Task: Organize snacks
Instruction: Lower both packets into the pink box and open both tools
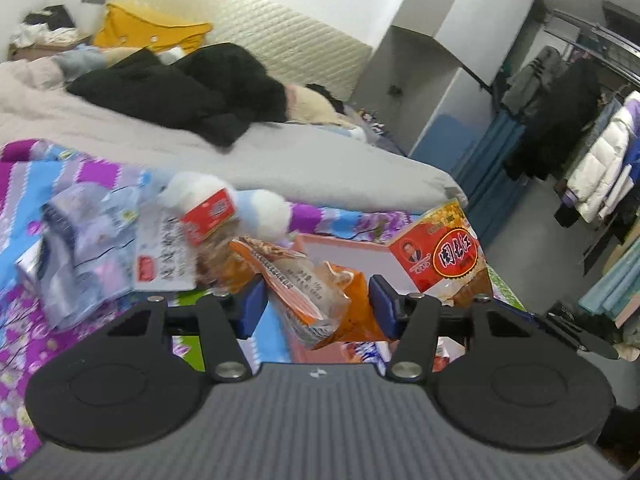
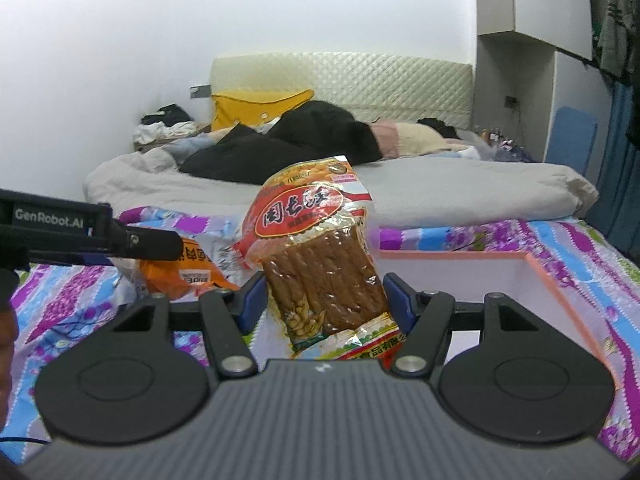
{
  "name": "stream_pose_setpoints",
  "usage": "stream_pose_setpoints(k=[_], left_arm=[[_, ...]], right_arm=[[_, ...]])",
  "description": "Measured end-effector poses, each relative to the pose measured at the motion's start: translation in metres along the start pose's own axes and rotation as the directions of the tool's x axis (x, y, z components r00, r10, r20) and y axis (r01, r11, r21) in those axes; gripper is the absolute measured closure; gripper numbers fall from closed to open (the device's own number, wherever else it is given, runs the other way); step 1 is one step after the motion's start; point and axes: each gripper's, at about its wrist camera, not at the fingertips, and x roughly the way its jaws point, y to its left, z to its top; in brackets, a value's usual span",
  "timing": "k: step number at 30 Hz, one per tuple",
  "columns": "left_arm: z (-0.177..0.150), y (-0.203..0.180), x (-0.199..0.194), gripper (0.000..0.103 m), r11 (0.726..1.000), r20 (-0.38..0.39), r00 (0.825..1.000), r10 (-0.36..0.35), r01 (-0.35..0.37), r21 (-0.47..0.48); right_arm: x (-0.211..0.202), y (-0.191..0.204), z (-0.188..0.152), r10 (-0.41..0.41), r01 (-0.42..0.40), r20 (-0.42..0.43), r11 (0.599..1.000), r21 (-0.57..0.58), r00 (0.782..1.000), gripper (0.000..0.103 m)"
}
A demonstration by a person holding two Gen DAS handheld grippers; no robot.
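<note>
My left gripper (image 1: pixel 318 306) is shut on an orange snack packet (image 1: pixel 308 292) and holds it above the bed. My right gripper (image 2: pixel 326 300) is shut on a red and yellow packet of brown sticks (image 2: pixel 320 256), held upright; that packet also shows in the left wrist view (image 1: pixel 444 252). A pink-rimmed white box (image 2: pixel 460 276) lies on the patterned sheet just behind and right of the right gripper; it also shows in the left wrist view (image 1: pixel 344 252). The left gripper's arm (image 2: pixel 80 236) and its orange packet (image 2: pixel 188 268) show at the left of the right wrist view.
A pile of other snack packets (image 1: pixel 120 248) lies on the purple and blue flowered sheet (image 2: pixel 580 248) at the left. Behind are a grey duvet (image 2: pixel 440 192), black clothes (image 2: pixel 288 148) and a yellow pillow. A clothes rack (image 1: pixel 592 140) stands at the right.
</note>
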Motion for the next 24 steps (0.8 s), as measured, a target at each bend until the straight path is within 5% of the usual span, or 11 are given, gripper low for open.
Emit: stream_pose_setpoints(k=[8,24], left_arm=[[0.019,-0.041,0.051,0.043,0.998,-0.036,0.998,-0.054,0.056,0.042],[-0.008,-0.072,0.178,0.042,0.984,-0.269,0.963,0.025,0.023,0.175]], right_arm=[[0.017,-0.048,0.005,-0.071,0.071,-0.033,0.997,0.025,0.997,0.038],[0.091,-0.117,-0.052,-0.057,0.094,-0.310,0.990,0.103,0.949,0.037]])
